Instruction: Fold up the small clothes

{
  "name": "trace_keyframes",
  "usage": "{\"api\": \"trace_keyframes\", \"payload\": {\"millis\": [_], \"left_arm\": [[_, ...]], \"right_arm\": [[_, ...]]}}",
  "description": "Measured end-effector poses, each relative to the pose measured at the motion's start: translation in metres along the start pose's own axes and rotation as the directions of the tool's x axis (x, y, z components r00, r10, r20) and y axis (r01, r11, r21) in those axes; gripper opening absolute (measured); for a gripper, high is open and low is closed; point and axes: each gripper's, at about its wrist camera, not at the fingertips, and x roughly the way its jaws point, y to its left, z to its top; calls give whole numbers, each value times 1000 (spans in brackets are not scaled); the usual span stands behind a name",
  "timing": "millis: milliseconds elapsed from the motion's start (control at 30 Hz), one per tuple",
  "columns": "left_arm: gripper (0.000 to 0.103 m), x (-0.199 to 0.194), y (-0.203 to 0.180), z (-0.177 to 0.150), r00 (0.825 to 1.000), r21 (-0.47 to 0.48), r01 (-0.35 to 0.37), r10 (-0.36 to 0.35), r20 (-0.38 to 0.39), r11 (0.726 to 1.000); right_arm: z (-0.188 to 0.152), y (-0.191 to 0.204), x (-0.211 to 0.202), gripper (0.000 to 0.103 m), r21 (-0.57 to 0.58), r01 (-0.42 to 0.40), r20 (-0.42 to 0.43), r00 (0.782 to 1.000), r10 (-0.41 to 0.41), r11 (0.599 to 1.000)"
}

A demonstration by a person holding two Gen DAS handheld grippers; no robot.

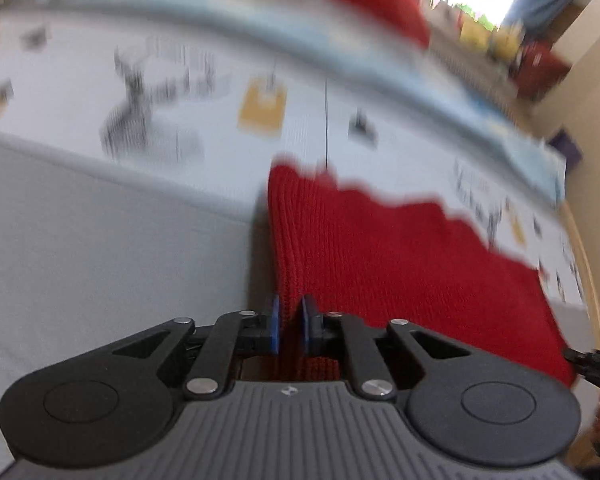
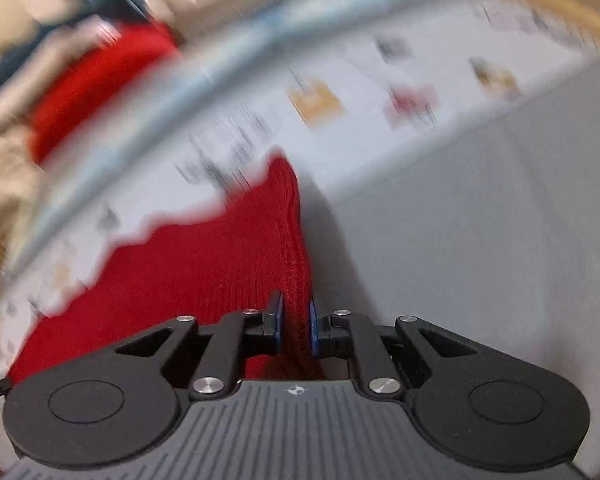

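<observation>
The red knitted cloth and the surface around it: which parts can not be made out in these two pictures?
- Red knitted cloth: what garment it is; near edge hidden behind the left gripper in the left wrist view and the right gripper in the right.
- Printed sheet: pictures and text lost to motion blur, both views.
- Second red mass: blurred, cut by the frame.
</observation>
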Motion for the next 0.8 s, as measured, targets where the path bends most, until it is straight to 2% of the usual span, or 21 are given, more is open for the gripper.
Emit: {"api": "trace_keyframes", "payload": {"millis": [33,100,133,167,233,267,400,433,500,533,567,633,700,733,800], "left_arm": [[14,1,-1,-2,1000,22,-25,25,-13,999],[31,-1,0,-3,999,65,-36,37,-6,997],[44,-3,3,-6,1000,66,-17,18,-11,998],[51,-5,5,-9,999,61,14,-12,-32,998],[52,-2,7,-17,994,75,37,-29,-102,996],[52,1,7,-23,990,98,27,-13,-141,995],[52,6,0,-40,981,194,28,10,-192,981],[52,7,-1,-42,981,209,23,18,-194,978],[50,9,-4,-45,982,238,6,40,-185,971],[42,9,-6,-46,983,245,5,40,-179,970],[14,8,-7,-47,985,252,9,35,-170,968],[12,0,-10,-45,992,277,2,34,-122,961],[12,-17,-10,-39,999,266,7,3,-38,964],[11,-25,-6,-36,1000,238,14,-13,-4,971],[12,-26,1,-36,1000,232,-27,30,-7,972]], "right_arm": [[-3,-4,6,17,21,13,-55,998,-12,1000],[-6,-6,5,18,10,31,-75,997,-30,999],[-6,-6,1,23,-4,26,-74,997,-27,1000],[-8,-6,-2,33,-11,12,-76,997,-12,1000],[-10,-8,-3,37,-18,-15,-110,994,13,1000],[-13,-10,-2,37,-29,-19,-140,990,15,999],[-23,-9,4,37,-89,-11,-214,977,-9,996],[-23,-9,3,38,-98,-16,-212,977,-5,995],[-22,-6,-4,29,-107,-38,-181,983,18,994],[-19,-4,-10,23,-107,-61,-152,987,45,992],[-16,-2,-19,20,-101,-100,-111,990,88,990],[-9,2,-40,17,-101,-189,-8,982,189,977],[-6,5,-60,17,-131,-253,71,962,264,958],[-4,6,-65,17,-148,-257,92,958,272,955],[-3,3,-64,16,-164,-184,68,978,197,969]]}}
